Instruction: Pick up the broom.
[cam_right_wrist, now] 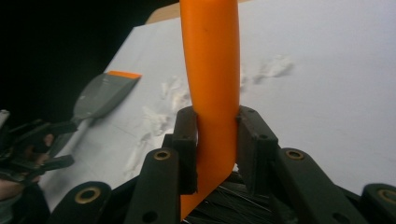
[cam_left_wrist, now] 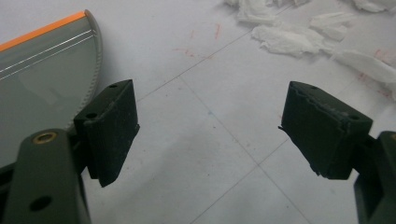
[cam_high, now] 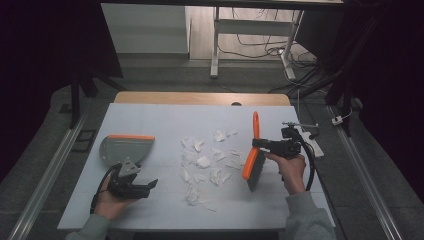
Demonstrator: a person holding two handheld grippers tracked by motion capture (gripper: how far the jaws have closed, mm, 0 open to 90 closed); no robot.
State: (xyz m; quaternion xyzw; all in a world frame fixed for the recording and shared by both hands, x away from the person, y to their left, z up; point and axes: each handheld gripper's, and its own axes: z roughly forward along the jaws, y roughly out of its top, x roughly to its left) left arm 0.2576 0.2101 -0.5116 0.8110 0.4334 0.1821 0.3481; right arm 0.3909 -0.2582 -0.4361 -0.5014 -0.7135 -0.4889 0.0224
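At right of centre in the high view, my right gripper (cam_high: 261, 144) clamps the orange brush (cam_high: 254, 155) by its handle, bristles low beside the paper scraps (cam_high: 204, 162). At lower left, my left gripper (cam_high: 145, 186) gapes empty near the dustpan (cam_high: 126, 148) on the surface (cam_high: 165, 120).

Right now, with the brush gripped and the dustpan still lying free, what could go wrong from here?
1. The right gripper clamps the brush on its smooth orange handle; pressing the bristles down could twist it in the grip.
2. The dustpan lies unheld beside the open left gripper, so sweeping could push it away.
3. The paper scraps are light and spread out; a fast stroke may scatter them.
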